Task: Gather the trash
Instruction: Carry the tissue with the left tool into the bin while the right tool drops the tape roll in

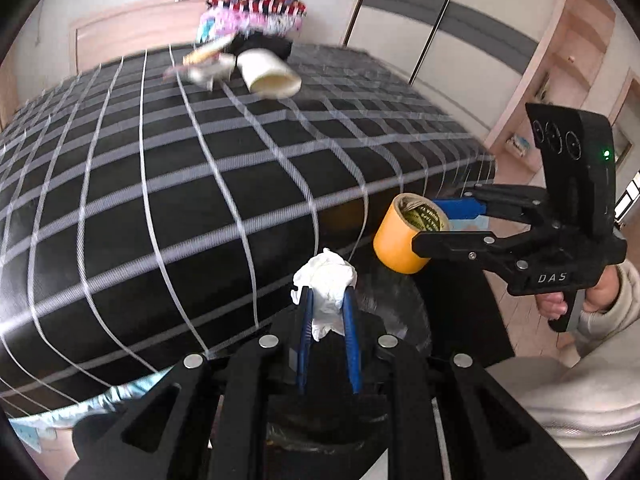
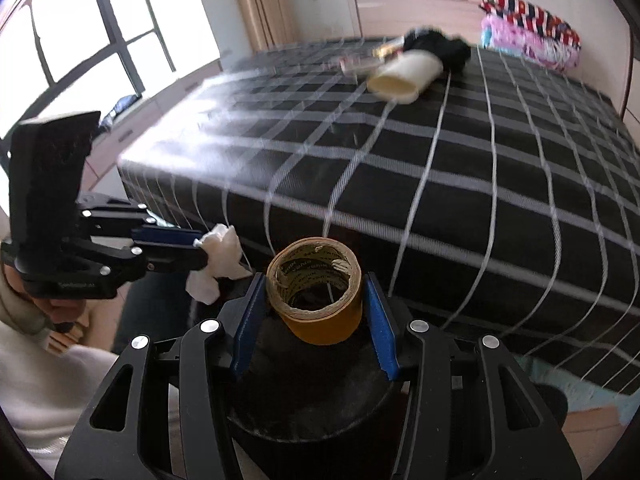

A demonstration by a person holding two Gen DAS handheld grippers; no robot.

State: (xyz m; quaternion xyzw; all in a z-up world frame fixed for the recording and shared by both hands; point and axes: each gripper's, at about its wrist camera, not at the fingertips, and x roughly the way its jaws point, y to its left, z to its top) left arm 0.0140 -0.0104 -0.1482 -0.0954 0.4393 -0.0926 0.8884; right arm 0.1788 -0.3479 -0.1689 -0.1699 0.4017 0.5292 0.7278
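In the left wrist view, the left claw [image 1: 327,312] is seen clamped on a crumpled white tissue [image 1: 325,282], which is pinched between its blue pads [image 1: 306,320] and sticks out above their tips. Below the claw a dark round bin [image 1: 384,312] lined with a black bag is partly seen, just at the foot of the bed [image 1: 200,184], which is covered by a black spread with a white grid. To the right, the right claw [image 1: 436,220] is held in a person's hand [image 1: 560,304] with a pale sleeve, and a roll of yellow tape [image 1: 404,236] is gripped between its fingers, near the bed's edge. Far back on the bed a white cup [image 1: 270,74] lies on its side beside blurred small litter, a black cloth and folded colourful bedding [image 1: 256,10]. In the right wrist view, the right claw [image 2: 316,312] is set partly apart and closed on the roll of yellow tape [image 2: 316,304], whose hollow core faces the camera and whose sides are touched by the blue pads [image 2: 382,328]. The dark round bin [image 2: 320,392] is seen directly beneath the roll. At the left, the left claw [image 2: 200,248] is held level with the white tissue [image 2: 220,260] caught at its tips. The white cup [image 2: 404,74] lies well apart on the far part of the bed [image 2: 480,184], near the bedding [image 2: 528,28], and a bright window [image 2: 100,28] is seen at the upper left.
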